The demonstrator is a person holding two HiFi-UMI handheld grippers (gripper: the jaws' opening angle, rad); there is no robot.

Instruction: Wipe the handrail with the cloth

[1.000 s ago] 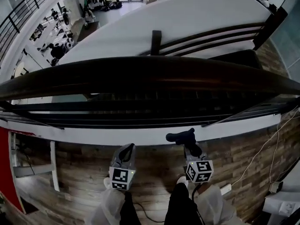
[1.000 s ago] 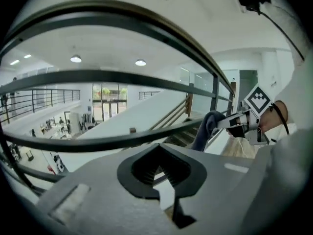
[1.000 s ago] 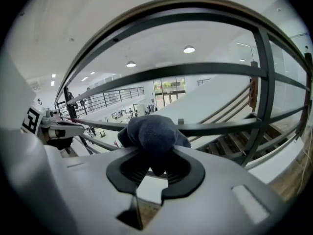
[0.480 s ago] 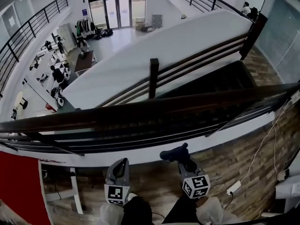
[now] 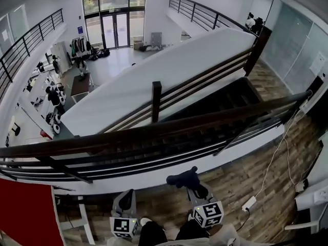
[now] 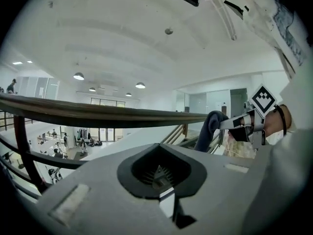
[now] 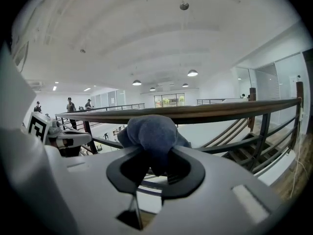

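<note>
Across the head view's middle, the handrail (image 5: 215, 116) sits farther off than a second ago, with both grippers dropped toward 6 o'clock. The left gripper (image 5: 126, 198) is closed on nothing. At its 3 o'clock, the right gripper (image 5: 192, 187) clamps the blue cloth (image 5: 180, 179) clear of the rail, so wiping looks paused.

Ahead: handrail (image 5: 169, 127), barring the full width.
Below it: lower rails (image 5: 154, 160); gaps narrow, perhaps impassable.
Above it: open air.
Between left gripper (image 5: 127, 195) and right gripper (image 5: 190, 186) with cloth (image 5: 179, 179): free gap.
</note>
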